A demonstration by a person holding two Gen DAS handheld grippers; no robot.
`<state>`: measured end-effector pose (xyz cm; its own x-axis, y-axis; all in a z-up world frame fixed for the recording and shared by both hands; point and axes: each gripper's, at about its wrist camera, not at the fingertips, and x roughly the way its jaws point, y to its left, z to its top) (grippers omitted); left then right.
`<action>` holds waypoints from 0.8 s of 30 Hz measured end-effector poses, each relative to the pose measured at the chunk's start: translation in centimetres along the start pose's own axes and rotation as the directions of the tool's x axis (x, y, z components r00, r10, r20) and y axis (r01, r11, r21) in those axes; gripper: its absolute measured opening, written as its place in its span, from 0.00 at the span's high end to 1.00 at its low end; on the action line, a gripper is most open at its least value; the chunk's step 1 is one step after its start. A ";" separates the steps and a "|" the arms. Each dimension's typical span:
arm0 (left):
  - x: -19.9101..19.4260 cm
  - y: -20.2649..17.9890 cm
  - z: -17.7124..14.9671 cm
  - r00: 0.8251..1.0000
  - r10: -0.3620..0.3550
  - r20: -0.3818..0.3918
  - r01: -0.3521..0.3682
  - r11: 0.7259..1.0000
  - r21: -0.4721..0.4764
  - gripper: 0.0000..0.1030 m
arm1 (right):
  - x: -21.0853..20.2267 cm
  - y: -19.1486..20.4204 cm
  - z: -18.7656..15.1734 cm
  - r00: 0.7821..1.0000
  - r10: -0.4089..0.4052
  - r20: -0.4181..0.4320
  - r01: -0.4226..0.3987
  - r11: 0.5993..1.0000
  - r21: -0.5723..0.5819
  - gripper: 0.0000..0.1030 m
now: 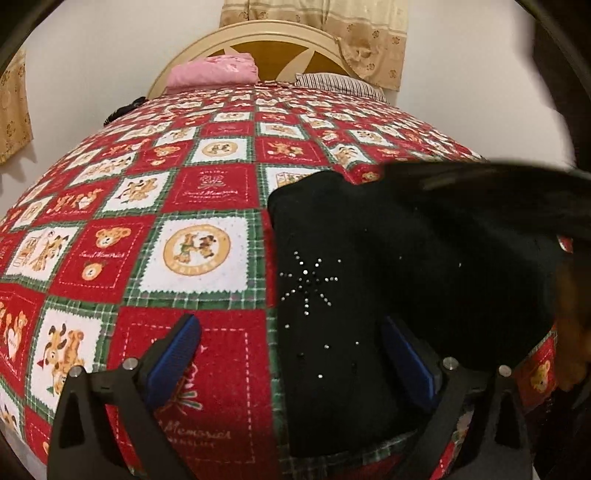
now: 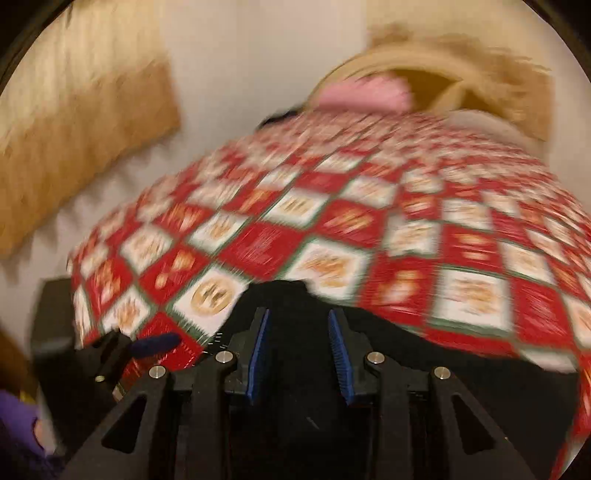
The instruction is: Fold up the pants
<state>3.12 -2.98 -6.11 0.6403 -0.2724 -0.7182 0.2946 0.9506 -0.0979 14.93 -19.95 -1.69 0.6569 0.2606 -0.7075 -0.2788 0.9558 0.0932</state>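
- Left gripper (image 1: 291, 354) wide open, blue pads (image 1: 173, 360) well apart, low over the bed.
- Black pants (image 1: 369, 295) on the bedspread (image 1: 207, 192), filling the left view from centre out to 3 o'clock and down to 6 o'clock.
- Rhinestone starburst (image 1: 308, 282) on the black cloth, just past the open fingers, toward 12 o'clock from them.
- Left pad over red-and-white teddy-bear squares; right pad over the pants. Cannot tell whether either touches the cloth.
- Blurred dark fold of the pants at 2 to 3 o'clock in the left view, raised above the flat part.
- Right gripper (image 2: 298, 354) partly open, a gap between its blue pads (image 2: 341, 363), black cloth of the pants (image 2: 291, 306) lying in that gap; whole right view motion-blurred, so grip on the cloth cannot be told.
- Left gripper also visible in the right view at 8 o'clock.
- Pink pillow (image 1: 214, 70) and striped pillow (image 1: 340, 85) at 12 o'clock, against the cream headboard (image 1: 273, 40).
- Beige curtain (image 1: 354, 33) above the headboard.
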 end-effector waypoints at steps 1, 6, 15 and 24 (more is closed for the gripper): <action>0.1 0.1 0.1 1.000 -0.003 -0.004 0.003 1.000 -0.005 0.02 | 1.2 0.2 0.3 0.999 0.014 -0.030 -0.015 1.000 -0.013 0.67; 0.3 0.1 0.1 1.000 0.006 -0.009 -0.006 1.000 -0.007 0.01 | 6.6 0.9 1.0 0.990 -0.036 -0.136 0.022 0.995 -0.099 0.66; 0.4 0.1 0.3 1.000 0.018 -0.015 -0.018 1.000 -0.012 0.01 | 8.4 -1.1 2.6 0.987 0.010 -0.161 -0.004 0.999 0.040 0.63; 0.5 0.1 0.2 1.000 0.010 -0.007 -0.011 1.000 -0.001 0.00 | 7.8 -2.7 3.2 0.994 -0.015 -0.104 0.033 0.985 0.170 0.63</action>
<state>3.64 -3.03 -6.34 0.6387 -0.2614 -0.7237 0.2871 0.9536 -0.0910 23.08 -20.07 -5.22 0.5848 0.2303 -0.7778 -0.1341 0.9731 0.1873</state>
